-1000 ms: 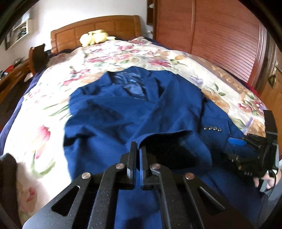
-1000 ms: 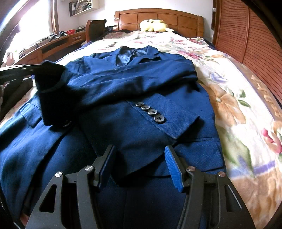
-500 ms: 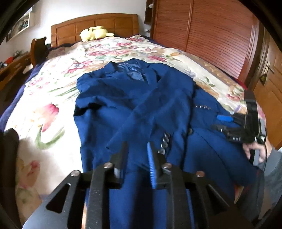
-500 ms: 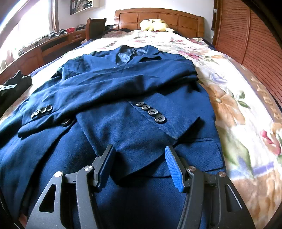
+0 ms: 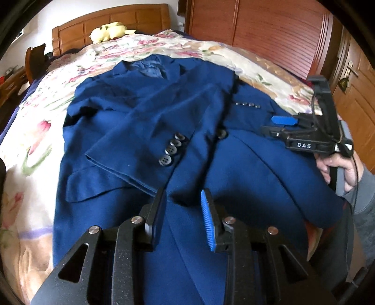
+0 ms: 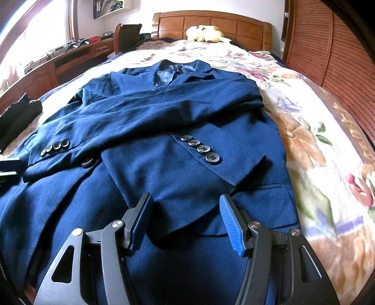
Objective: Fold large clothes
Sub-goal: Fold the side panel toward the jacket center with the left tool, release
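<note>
A navy suit jacket (image 5: pixel 164 112) (image 6: pixel 178 112) lies face up on the floral bedspread (image 6: pixel 316 140), collar toward the headboard. Both sleeves are folded across its front. One buttoned cuff (image 5: pixel 168 150) (image 6: pixel 55 146) lies just ahead of my left gripper (image 5: pixel 184 197). Its jaws are opening above the lower front, with nothing between the pads. The other cuff (image 6: pixel 201 149) lies ahead of my right gripper (image 6: pixel 185 201) (image 5: pixel 281 124), which stands open over the hem and grips nothing.
A yellow plush toy (image 6: pixel 206 32) sits by the wooden headboard (image 6: pixel 211 21). Wooden wardrobe doors (image 5: pixel 269 30) run along the right of the bed, and a desk with a chair (image 6: pixel 126 35) along the left. A dark garment (image 6: pixel 18 112) lies at the bed's left edge. A hand (image 5: pixel 337 166) holds the right gripper.
The left gripper let go of the sleeve cuff, which now lies across the jacket front. It opened and drew back and down toward the hem. The right gripper stayed put.
</note>
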Action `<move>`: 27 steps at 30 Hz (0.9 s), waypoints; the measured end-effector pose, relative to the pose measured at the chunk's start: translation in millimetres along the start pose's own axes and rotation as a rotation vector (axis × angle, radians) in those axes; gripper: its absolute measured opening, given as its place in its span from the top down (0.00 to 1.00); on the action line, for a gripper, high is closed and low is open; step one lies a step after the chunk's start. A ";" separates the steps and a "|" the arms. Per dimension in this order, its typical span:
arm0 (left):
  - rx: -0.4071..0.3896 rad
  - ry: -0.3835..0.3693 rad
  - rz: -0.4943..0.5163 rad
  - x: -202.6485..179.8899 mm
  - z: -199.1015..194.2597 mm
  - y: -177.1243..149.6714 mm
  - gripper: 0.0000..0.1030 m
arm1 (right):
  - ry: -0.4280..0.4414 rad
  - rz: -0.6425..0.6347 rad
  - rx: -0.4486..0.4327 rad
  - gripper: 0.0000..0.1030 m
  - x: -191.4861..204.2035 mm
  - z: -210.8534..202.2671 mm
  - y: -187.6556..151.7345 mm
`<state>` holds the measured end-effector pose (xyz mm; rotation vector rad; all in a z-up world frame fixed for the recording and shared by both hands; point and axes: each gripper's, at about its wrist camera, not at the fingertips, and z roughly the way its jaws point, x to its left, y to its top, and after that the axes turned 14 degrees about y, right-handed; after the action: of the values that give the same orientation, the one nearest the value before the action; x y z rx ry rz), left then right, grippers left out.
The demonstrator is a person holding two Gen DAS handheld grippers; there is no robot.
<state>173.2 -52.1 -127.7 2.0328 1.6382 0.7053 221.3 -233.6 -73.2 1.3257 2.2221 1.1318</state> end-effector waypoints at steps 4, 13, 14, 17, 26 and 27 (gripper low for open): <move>0.017 0.036 -0.015 -0.1 10.0 -0.5 0.70 | 0.000 0.000 0.000 0.41 0.2 -0.2 0.0; -0.056 0.028 0.006 3.9 -0.7 -5.4 0.95 | 0.000 0.000 -0.001 0.41 0.2 -0.3 -0.1; -0.067 0.037 0.001 6.0 -4.6 -4.8 0.95 | 0.000 0.000 -0.001 0.41 0.3 -0.3 -0.1; -0.089 0.077 -0.017 14.0 -17.3 -2.1 0.95 | 0.000 0.000 -0.002 0.41 0.2 -0.1 -0.2; -0.061 0.123 -0.078 49.7 -40.1 -23.4 0.81 | -0.001 -0.001 -0.003 0.41 0.0 -0.1 -0.1; -0.059 0.125 -0.086 54.0 -42.7 -28.2 0.79 | -0.001 -0.001 -0.003 0.41 0.1 -0.4 -0.2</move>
<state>134.2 7.3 -105.6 1.8994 1.7415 0.8551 220.9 -233.7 -73.0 1.3233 2.2199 1.1335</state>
